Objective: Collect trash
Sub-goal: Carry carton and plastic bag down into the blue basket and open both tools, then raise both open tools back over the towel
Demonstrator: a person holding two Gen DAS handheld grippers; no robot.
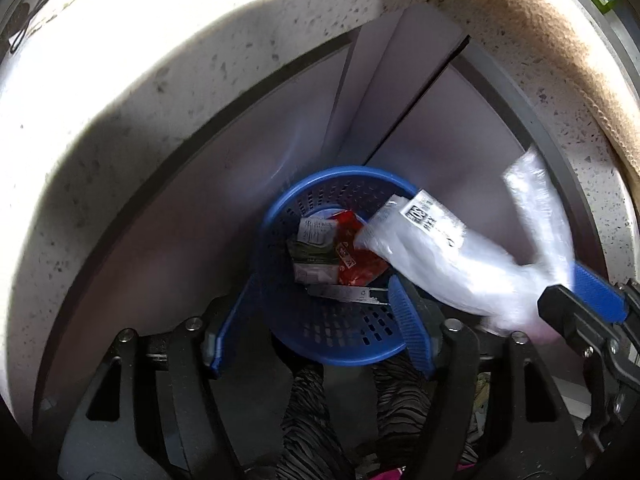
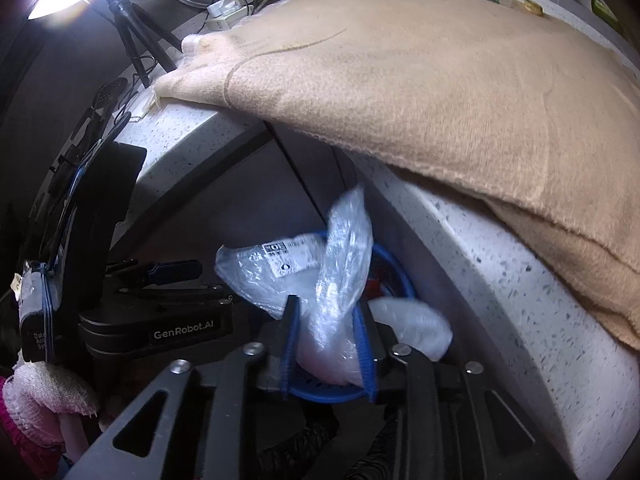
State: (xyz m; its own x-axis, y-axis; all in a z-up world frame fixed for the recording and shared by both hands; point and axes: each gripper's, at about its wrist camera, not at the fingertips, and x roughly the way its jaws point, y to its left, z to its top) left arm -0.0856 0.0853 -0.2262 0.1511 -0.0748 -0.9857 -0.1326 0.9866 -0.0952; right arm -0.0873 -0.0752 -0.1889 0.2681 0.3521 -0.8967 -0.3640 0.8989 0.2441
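Observation:
A blue perforated basket [image 1: 340,173] stands below, in front of the grey cabinet doors. It holds a red packet [image 1: 356,256], a white and green carton [image 1: 312,248] and a printed strip [image 1: 344,294]. My left gripper [image 1: 322,280] hangs straight above it, open, with nothing between its pads. A crumpled clear plastic bag [image 2: 272,272] with a white label lies between the fingers of my right gripper [image 2: 327,302] over the basket rim [image 2: 398,270]. The bag [image 1: 432,256] is blurred and slack, and the jaws stand apart around it without squeezing it. One right finger [image 1: 596,294] shows at the left view's edge.
A beige cloth [image 2: 440,100] drapes over the speckled white counter [image 2: 500,280], whose edge curves close on both sides of the basket. A small tripod [image 2: 132,32] and cables sit at the counter's back. The person's striped trousers [image 1: 304,420] are right beside the basket.

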